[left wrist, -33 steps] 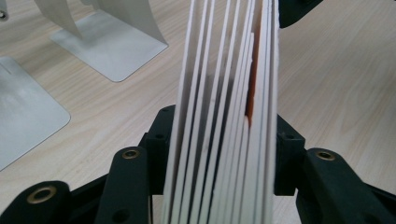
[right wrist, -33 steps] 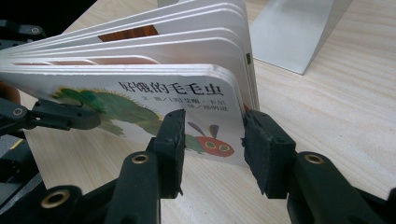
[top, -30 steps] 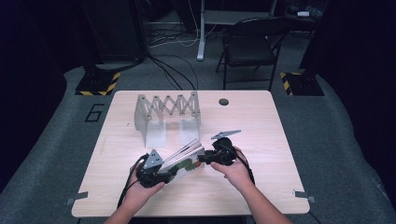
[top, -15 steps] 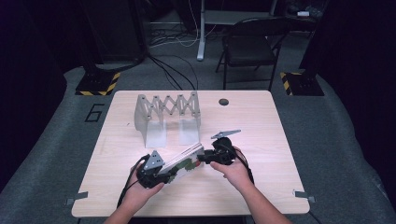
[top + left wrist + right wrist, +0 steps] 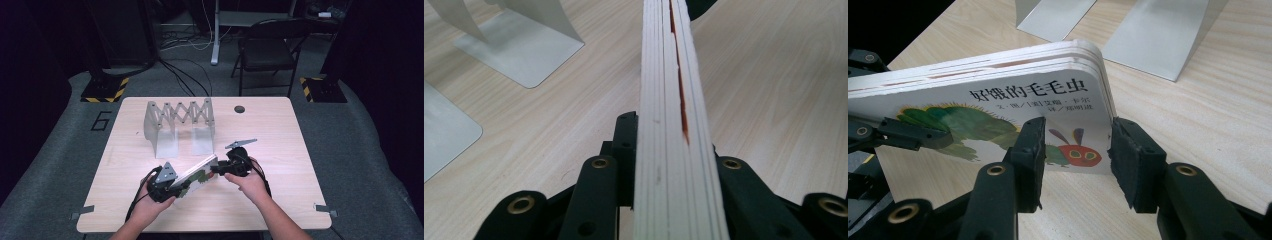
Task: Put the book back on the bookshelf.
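The board book [image 5: 196,176] sits low over the near part of the wooden table [image 5: 280,140], between the person's two hands. In the high view it looks like a thin slanted slab, with the left gripper [image 5: 165,184] at its near end and the right gripper [image 5: 226,167] at its far end.

The left gripper view looks straight down the book's page edge [image 5: 674,130]. You can see the thick white pages stacked together, with a thin red strip showing between two of them. The two black jaws have just been closing, and now they squeeze the book from both sides.

The right gripper view shows what the other views do not: the cover [image 5: 998,115]. It has a green caterpillar with a red face and a line of black Chinese writing above it. Here the right gripper [image 5: 1075,150] has its jaws around the book's corner. One pad lies over the cover and the other sits just past the book's edge, with a gap between, so they look apart and not pinching. The left gripper's black jaw [image 5: 908,134] shows across the cover at the left side.

Farther back on the table stands a grey folding book rack [image 5: 179,116] with flat metal feet. A small dark round hole [image 5: 239,109] is near the table's far edge.
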